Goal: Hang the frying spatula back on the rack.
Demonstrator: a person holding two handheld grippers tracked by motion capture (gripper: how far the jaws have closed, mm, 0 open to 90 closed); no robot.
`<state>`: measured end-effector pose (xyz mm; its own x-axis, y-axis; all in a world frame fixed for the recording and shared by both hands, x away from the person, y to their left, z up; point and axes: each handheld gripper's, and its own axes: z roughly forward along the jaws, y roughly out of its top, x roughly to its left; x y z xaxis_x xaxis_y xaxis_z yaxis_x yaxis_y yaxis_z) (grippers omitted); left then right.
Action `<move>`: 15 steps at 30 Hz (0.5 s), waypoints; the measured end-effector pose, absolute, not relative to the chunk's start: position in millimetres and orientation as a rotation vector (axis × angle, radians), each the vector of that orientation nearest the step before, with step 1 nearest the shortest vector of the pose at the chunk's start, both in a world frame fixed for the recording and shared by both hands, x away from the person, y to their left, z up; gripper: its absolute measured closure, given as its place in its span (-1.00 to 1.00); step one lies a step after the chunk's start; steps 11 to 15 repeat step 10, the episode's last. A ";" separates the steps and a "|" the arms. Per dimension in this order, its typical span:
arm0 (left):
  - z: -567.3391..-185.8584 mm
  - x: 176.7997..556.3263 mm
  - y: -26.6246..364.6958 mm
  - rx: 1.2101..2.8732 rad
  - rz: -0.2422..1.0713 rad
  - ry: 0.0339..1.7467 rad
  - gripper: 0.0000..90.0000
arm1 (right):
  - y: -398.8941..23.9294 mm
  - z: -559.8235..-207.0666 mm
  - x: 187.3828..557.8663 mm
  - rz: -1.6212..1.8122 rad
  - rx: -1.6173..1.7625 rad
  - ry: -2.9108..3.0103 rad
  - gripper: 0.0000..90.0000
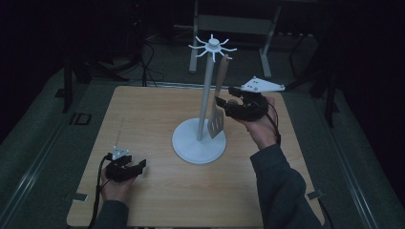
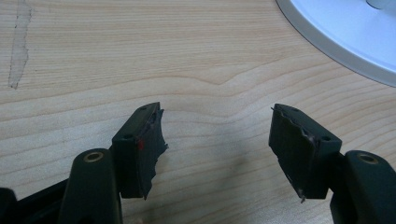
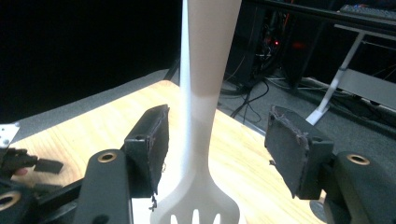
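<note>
A white utensil stand (image 1: 205, 95) with a ring of hooks at its top rises from a round base (image 1: 198, 143) in the middle of the wooden table (image 1: 157, 200). A slotted spatula (image 1: 217, 119) with a wooden handle hangs from one hook beside the pole. My right gripper (image 1: 226, 96) is level with the spatula's neck (image 3: 205, 93). Its jaws stand open on either side, clear of the neck. My left gripper (image 1: 136, 162) rests low at the table's front left, open and empty (image 2: 217, 135), with the base's rim (image 2: 345, 32) ahead to its right.
A faint strip of tape residue (image 2: 18, 46) marks the wood left of the left gripper. Beyond the table's far edge stand a metal desk frame (image 1: 229, 28) and cables (image 1: 148, 67) on the dark floor.
</note>
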<state>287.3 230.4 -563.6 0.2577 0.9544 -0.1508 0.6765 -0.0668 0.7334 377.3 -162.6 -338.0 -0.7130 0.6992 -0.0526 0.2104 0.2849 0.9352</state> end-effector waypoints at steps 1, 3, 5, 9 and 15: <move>-563.6 287.2 230.3 1.815 0.493 1.488 -0.21 | -164.5 -339.0 376.2 1.422 0.813 2.103 -0.13; -563.5 287.1 230.2 1.817 0.493 1.488 -0.21 | -168.7 -341.5 374.5 1.419 0.825 2.104 -0.13; -563.4 286.8 230.2 1.817 0.494 1.488 -0.22 | -173.2 -345.0 373.2 1.413 0.837 2.108 -0.14; -564.0 287.0 230.2 1.814 0.493 1.491 -0.22 | -182.2 -355.8 369.0 1.386 0.850 2.128 -0.14; -563.9 287.1 230.2 1.814 0.492 1.489 -0.22 | -184.9 -359.2 367.8 1.380 0.857 2.136 -0.14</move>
